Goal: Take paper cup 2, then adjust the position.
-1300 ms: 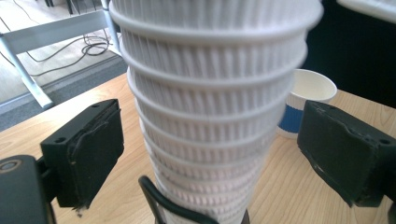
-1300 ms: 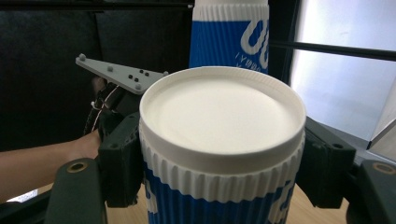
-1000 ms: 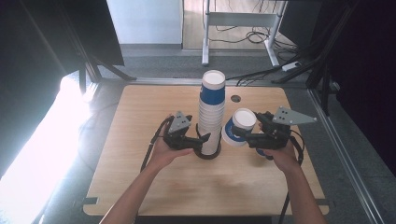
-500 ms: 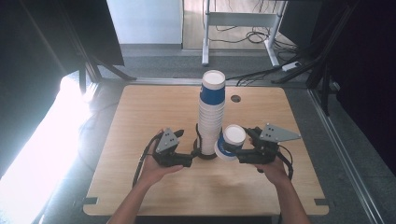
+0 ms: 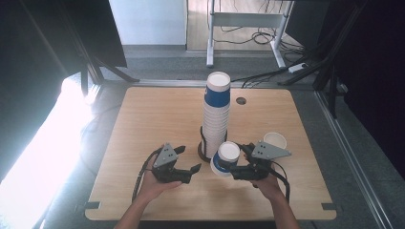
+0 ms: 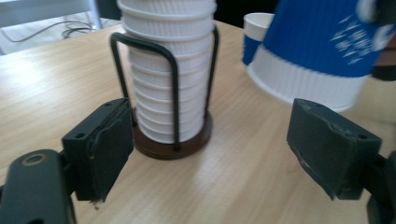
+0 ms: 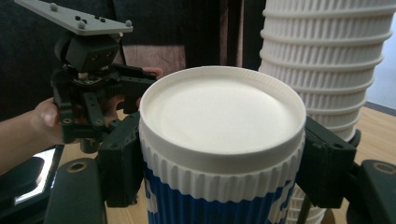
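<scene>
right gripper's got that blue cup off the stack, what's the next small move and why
Probably lower the blue cup onto bare table beside the loose cup. The right gripper is shut on it, holding it tilted just above the wood, close to the stack in its wire holder. The left gripper holds nothing; its jaws have just been closing.

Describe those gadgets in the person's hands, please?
Both are black, boxy tools with two jaws tipped by flat dark pads. The left gripper and right gripper each carry a grey three-cornered plate on top and trail a black cable. The forearms are bare.
</scene>
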Tool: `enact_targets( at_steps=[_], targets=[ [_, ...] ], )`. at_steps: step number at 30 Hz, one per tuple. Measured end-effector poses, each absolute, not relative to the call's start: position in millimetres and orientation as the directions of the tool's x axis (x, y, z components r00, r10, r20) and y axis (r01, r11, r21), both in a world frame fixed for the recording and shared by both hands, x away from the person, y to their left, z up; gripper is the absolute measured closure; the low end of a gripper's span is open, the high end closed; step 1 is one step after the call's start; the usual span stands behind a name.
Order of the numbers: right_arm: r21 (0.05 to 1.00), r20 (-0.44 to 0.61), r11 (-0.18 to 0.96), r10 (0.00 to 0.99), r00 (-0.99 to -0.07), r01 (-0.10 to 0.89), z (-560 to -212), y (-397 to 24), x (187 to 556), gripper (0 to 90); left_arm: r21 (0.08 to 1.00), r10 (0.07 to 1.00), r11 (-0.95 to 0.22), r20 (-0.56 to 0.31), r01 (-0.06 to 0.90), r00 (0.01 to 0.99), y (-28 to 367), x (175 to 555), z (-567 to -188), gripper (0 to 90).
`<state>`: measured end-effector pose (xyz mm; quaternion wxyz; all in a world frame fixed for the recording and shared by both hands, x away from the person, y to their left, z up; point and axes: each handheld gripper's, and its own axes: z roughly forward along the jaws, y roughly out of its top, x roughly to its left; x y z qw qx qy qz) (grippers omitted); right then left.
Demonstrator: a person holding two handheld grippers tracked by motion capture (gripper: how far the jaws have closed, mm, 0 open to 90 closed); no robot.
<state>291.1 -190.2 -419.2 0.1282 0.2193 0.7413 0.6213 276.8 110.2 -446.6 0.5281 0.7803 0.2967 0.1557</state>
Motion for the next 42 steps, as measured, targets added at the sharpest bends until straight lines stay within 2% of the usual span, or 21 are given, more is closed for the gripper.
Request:
enact_targets(
  at_steps=[7, 13, 26, 37, 41, 42],
  targets=[
    [0.976, 0.082, 0.138, 0.485, -0.870, 0.169, -425.2, -187.1, 286.9, 27.2, 0.922, 0.614, -0.259, -0.073, 0.289, 0.786, 107.1, 266.1, -441.7, 14.9],
    [0.977, 0.071, 0.142, 0.484, -0.872, 0.159, -425.4, -183.4, 283.8, 27.2, 0.913, 0.571, -0.316, -0.035, 0.259, 0.821, 90.7, 259.4, -436.9, 9.3],
    [0.976, 0.087, 0.136, 0.479, -0.874, 0.171, -429.2, -171.7, 283.0, 27.2, 0.906, 0.534, -0.342, -0.032, 0.251, 0.845, 66.6, 258.6, -439.2, 6.7],
    [0.976, 0.101, 0.124, 0.471, -0.876, 0.179, -429.4, -166.6, 280.0, 27.2, 0.899, 0.524, -0.362, -0.021, 0.246, 0.851, 44.1, 262.0, -446.4, 7.2],
    [0.978, 0.094, 0.125, 0.460, -0.883, 0.169, -428.6, -163.2, 278.0, 27.2, 0.904, 0.529, -0.351, -0.024, 0.245, 0.848, 41.8, 263.0, -449.5, 10.2],
    [0.978, 0.088, 0.129, 0.459, -0.884, 0.165, -428.5, -162.1, 277.4, 27.2, 0.905, 0.529, -0.349, -0.025, 0.244, 0.848, 41.8, 263.1, -449.9, 14.0]
  ],
)
